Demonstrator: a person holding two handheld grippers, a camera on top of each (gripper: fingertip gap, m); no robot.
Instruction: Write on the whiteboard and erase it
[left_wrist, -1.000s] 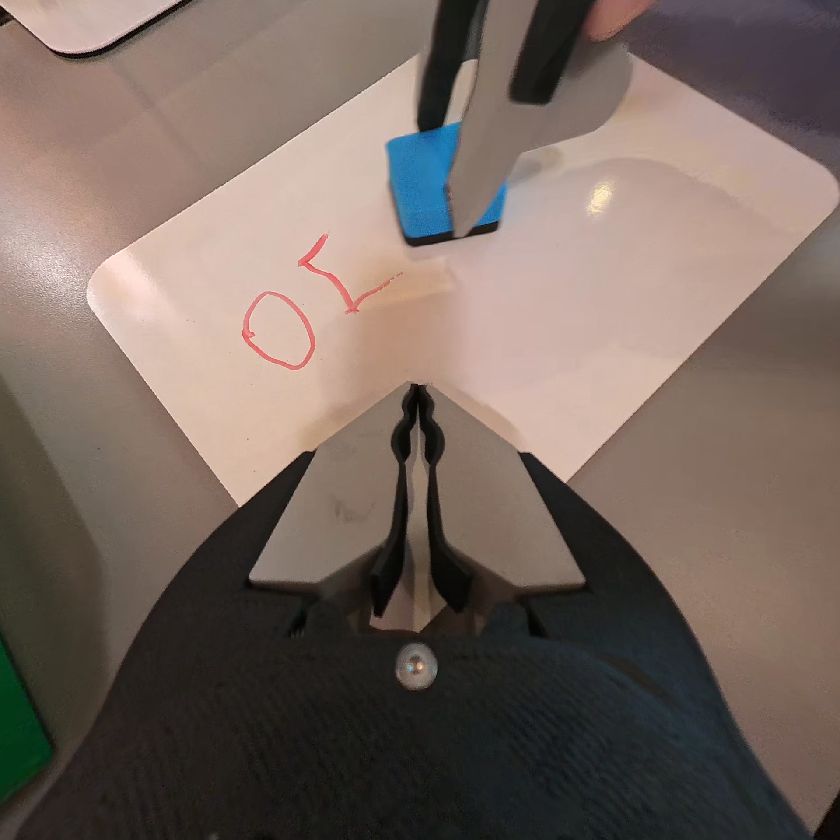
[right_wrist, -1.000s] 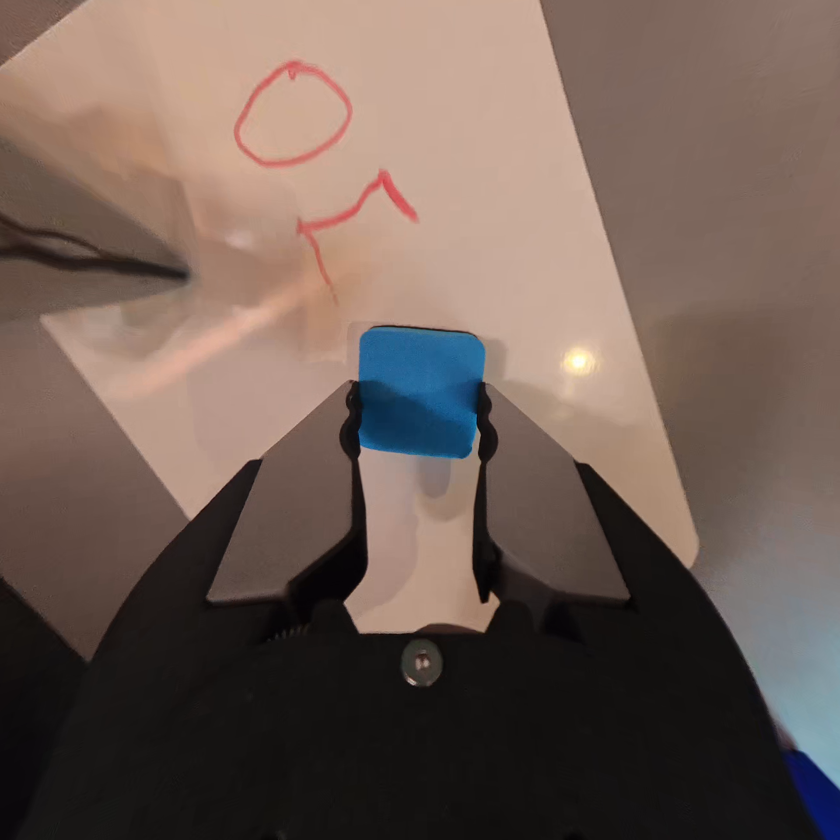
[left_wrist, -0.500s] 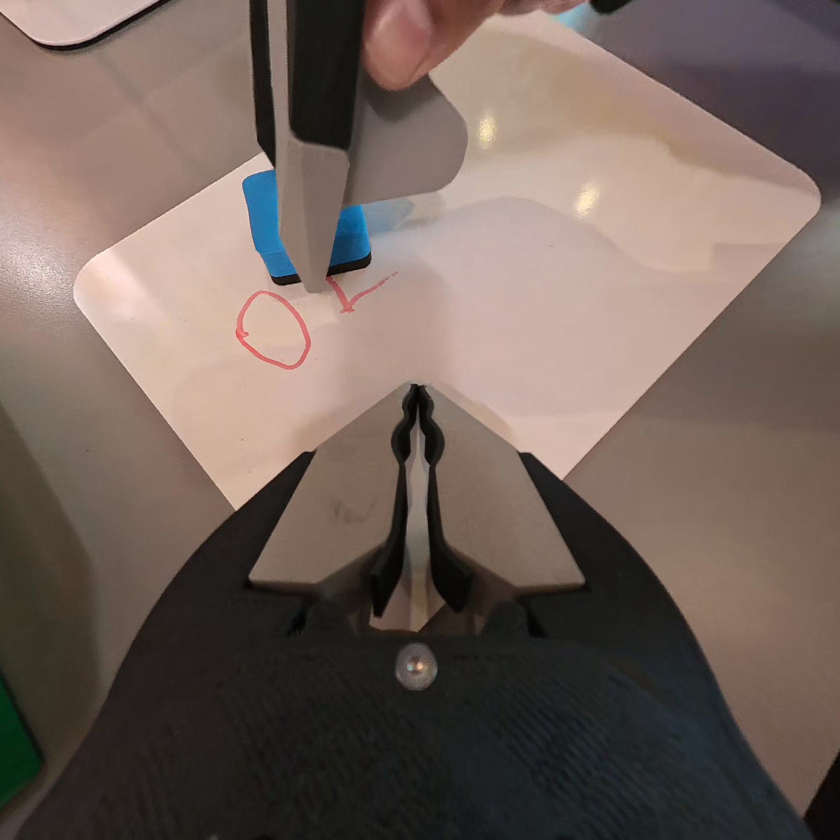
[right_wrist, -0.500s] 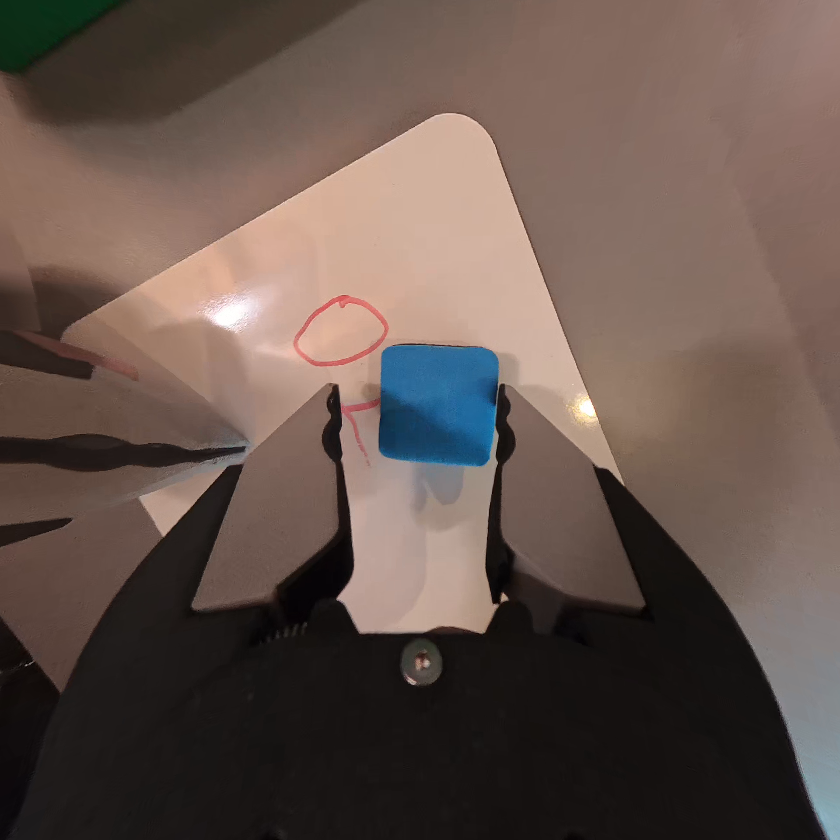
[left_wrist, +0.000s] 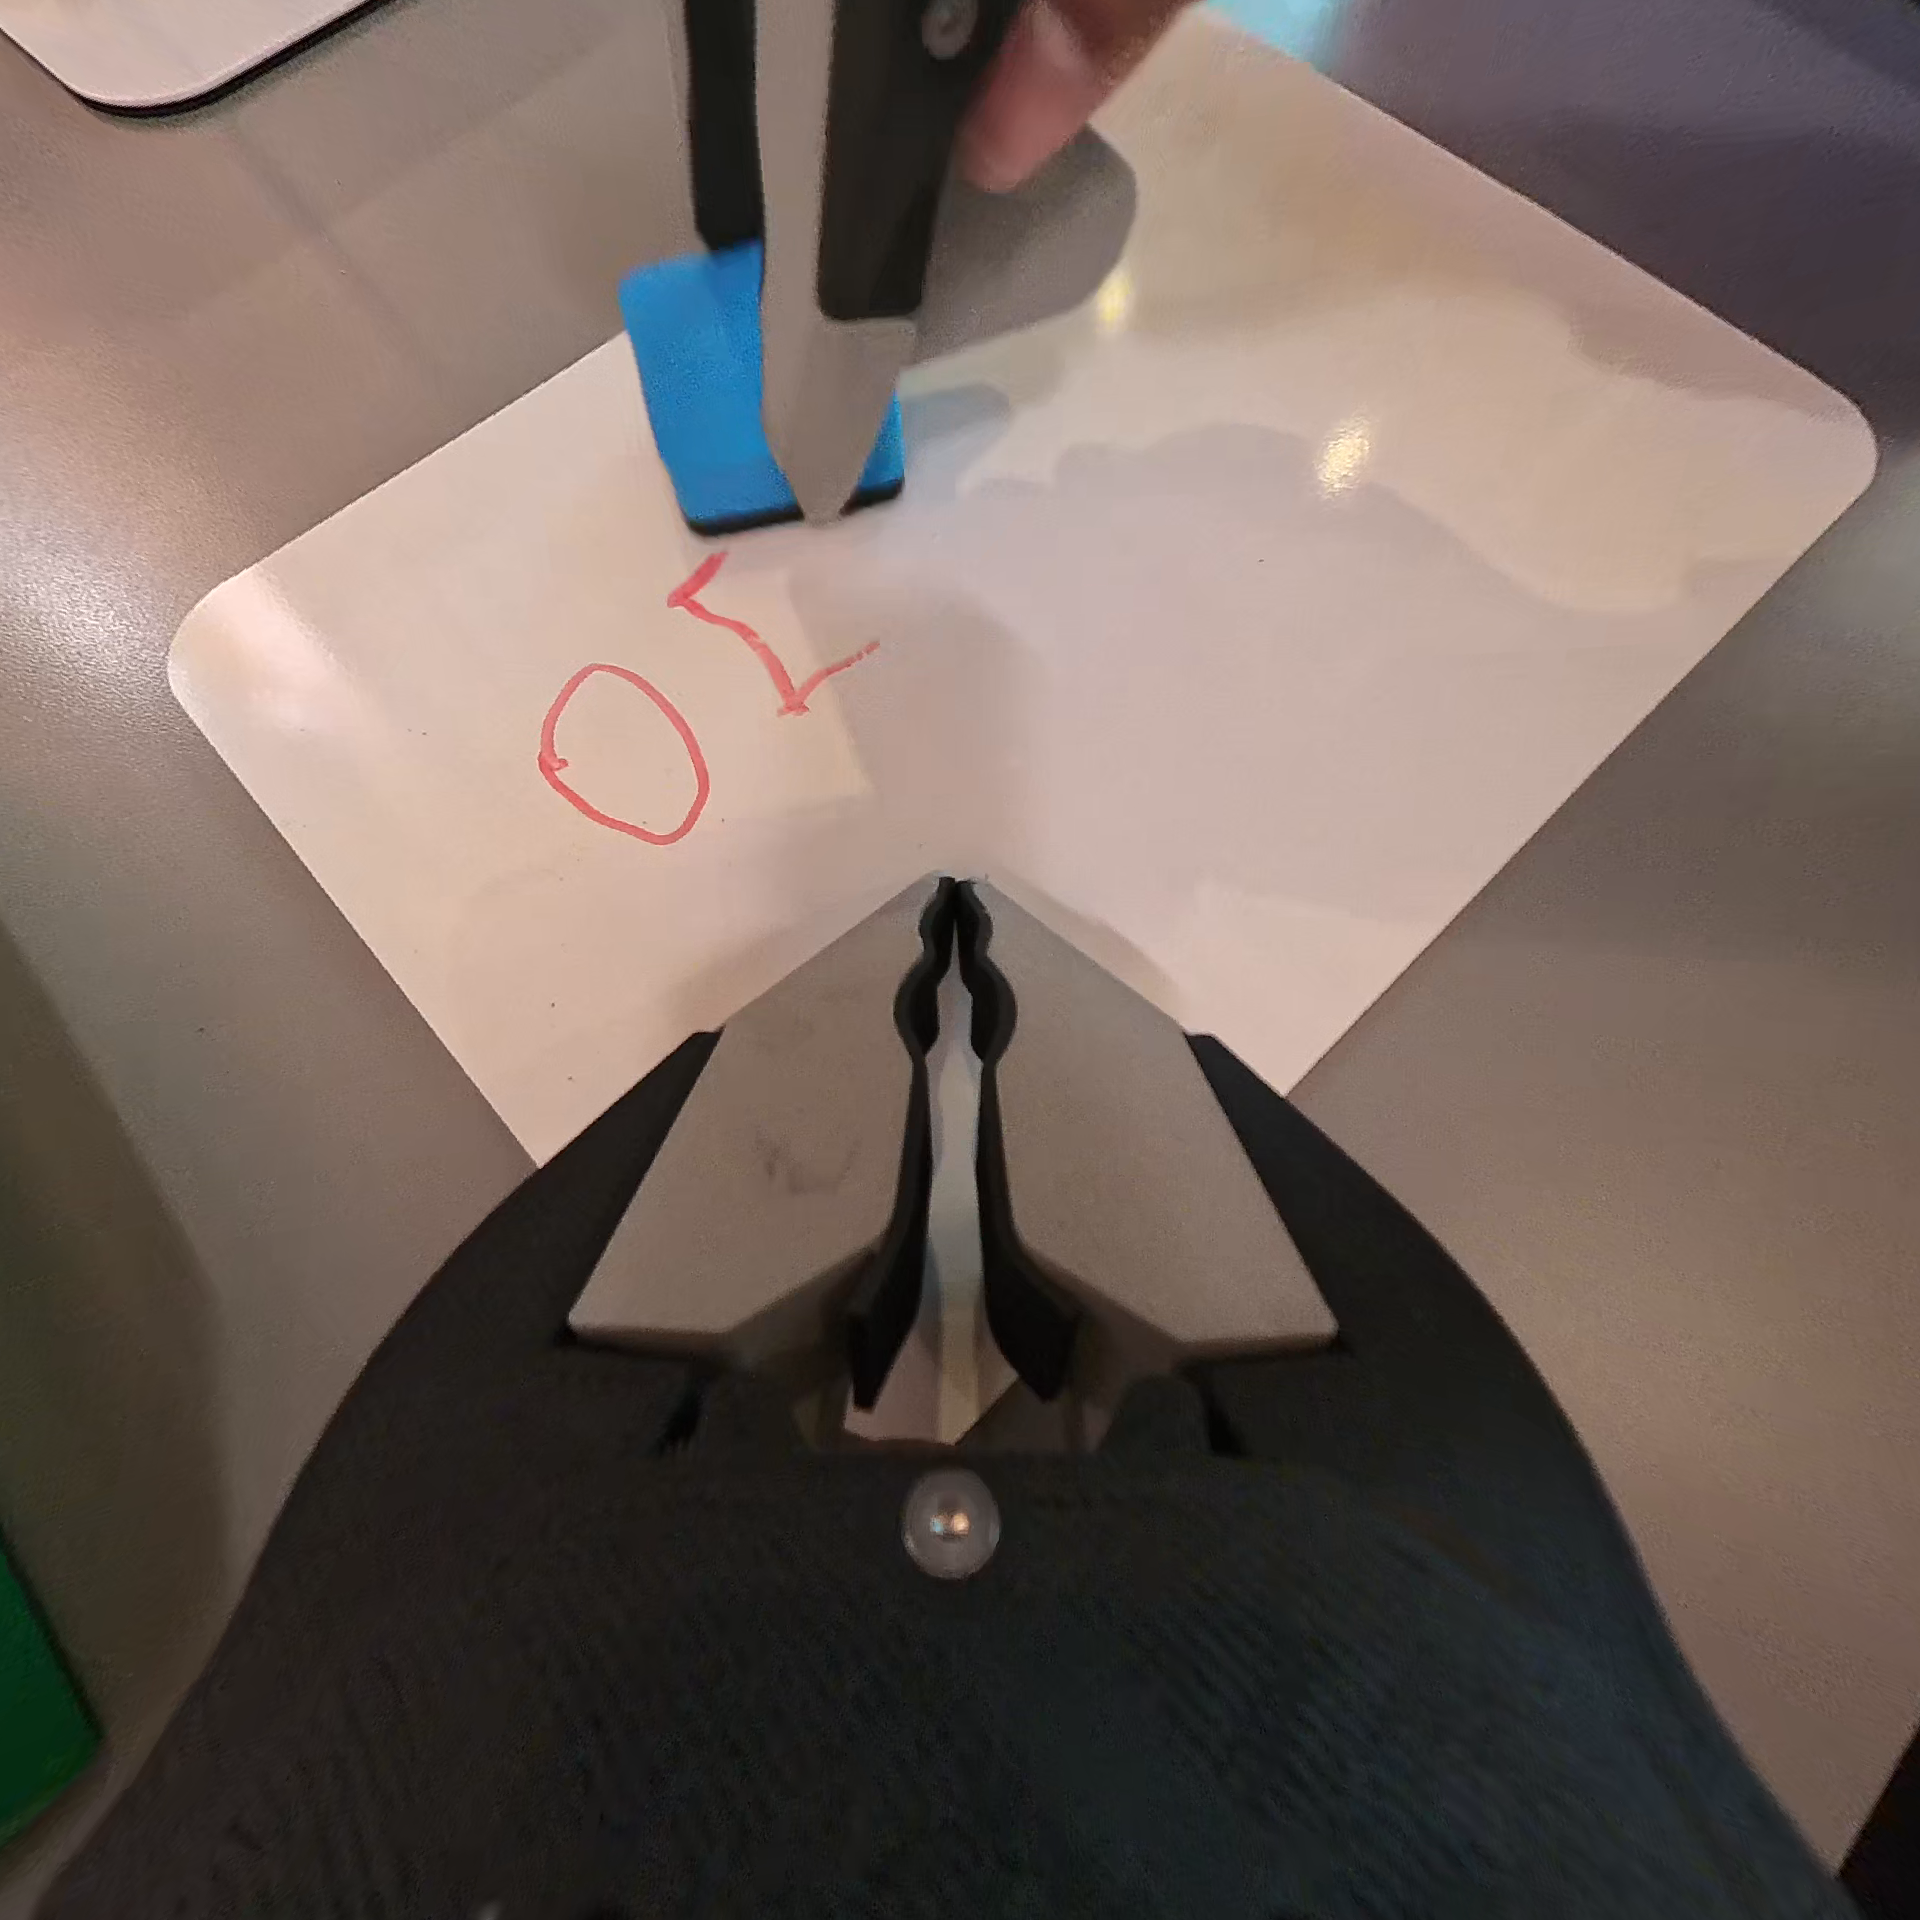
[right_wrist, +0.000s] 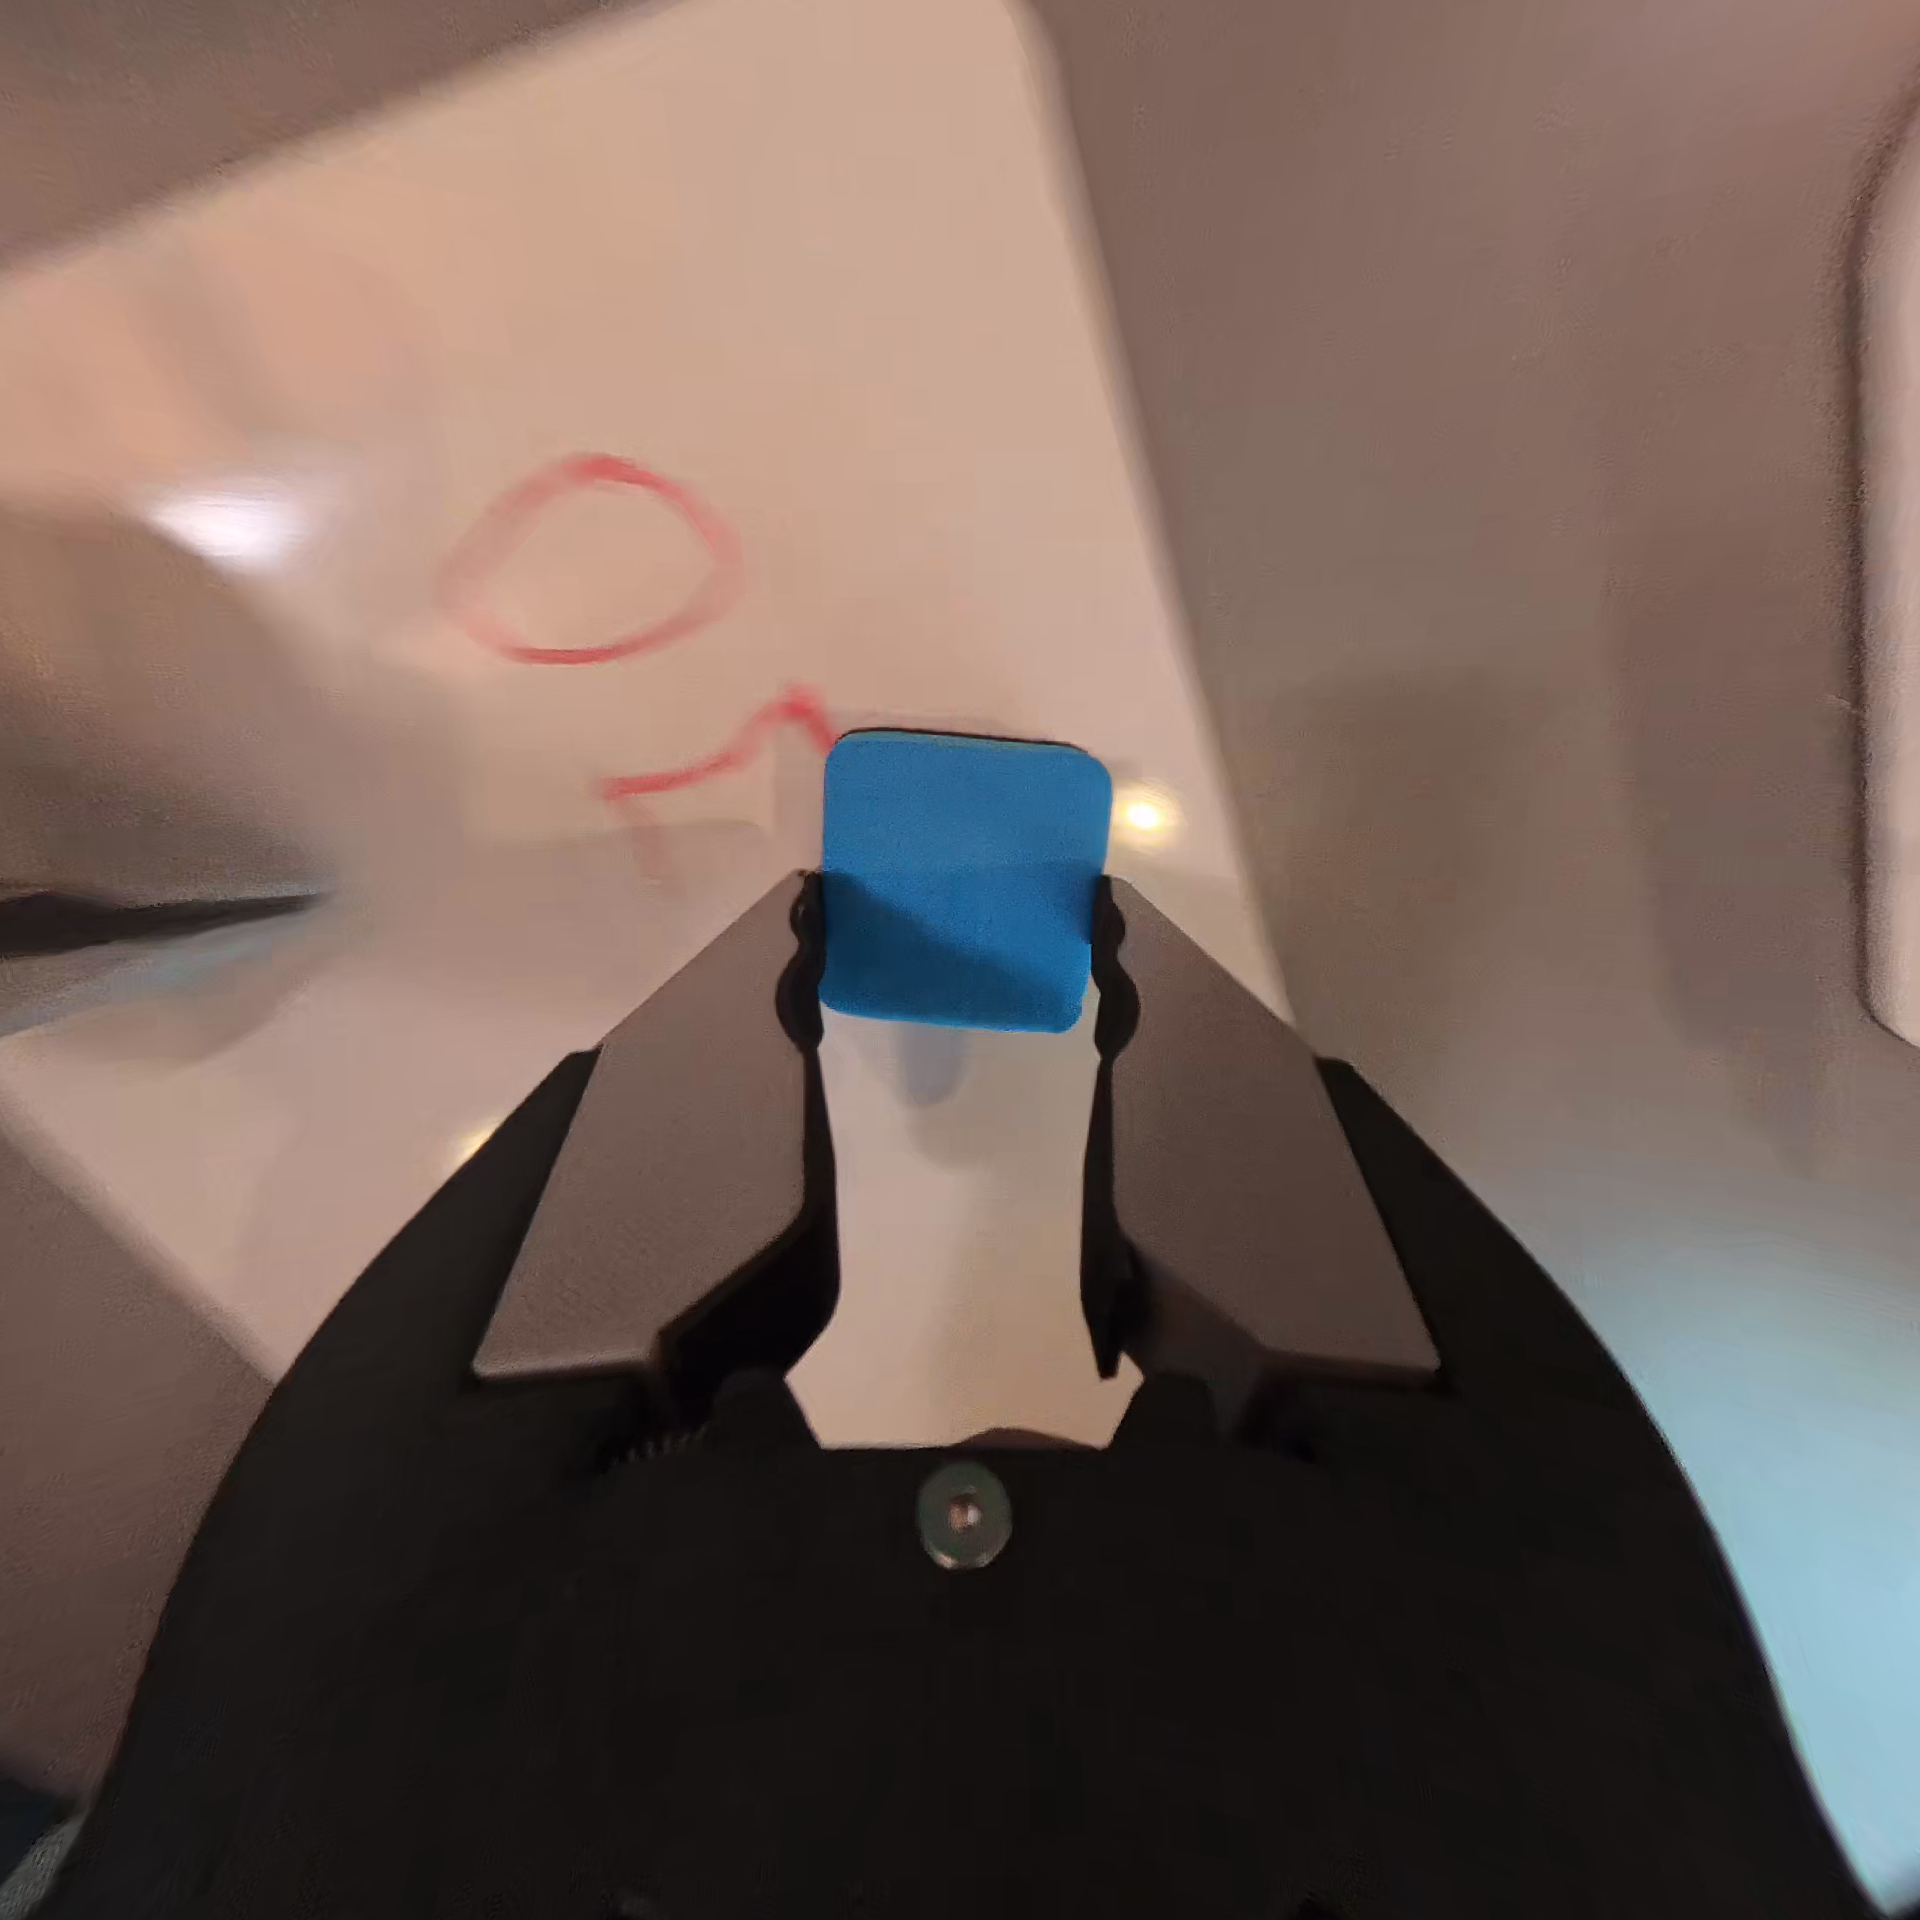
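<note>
Item: whiteboard (left_wrist: 1299, 727), white, thin, glossy, rounded corners. Lies flat on the grey table (left_wrist: 1610, 1195), set at an angle to both cameras. Bears red marker strokes (left_wrist: 623, 753): a closed loop and, beside it, a bent line, both unerased.

Item: eraser (right_wrist: 961, 883), small blue square pad with a dark underside. Sits face down on the board near its far edge in the left wrist view, just beside the bent red line. Judged light and soft, a foam body that will squash a little under pressure; best taken by two opposite side edges, low enough that the dark face stays flat on the board.

Item: right gripper (right_wrist: 956, 935). Jaws part-open to the eraser's width and pressed against its two sides, so the pad is gripped. A fingertip shows on the tool's body in the left wrist view.

Item: left gripper (left_wrist: 958, 914). Jaws closed tip to tip, nothing between them; tips over the near corner of the board, whether touching it cannot be told.

Handling note: the board is probably slippery and light, so it may slide under a wiping stroke unless pinned.

Also present: second white board (left_wrist: 177, 42) at the far left; green object (left_wrist: 31, 1683) at the left margin.
</note>
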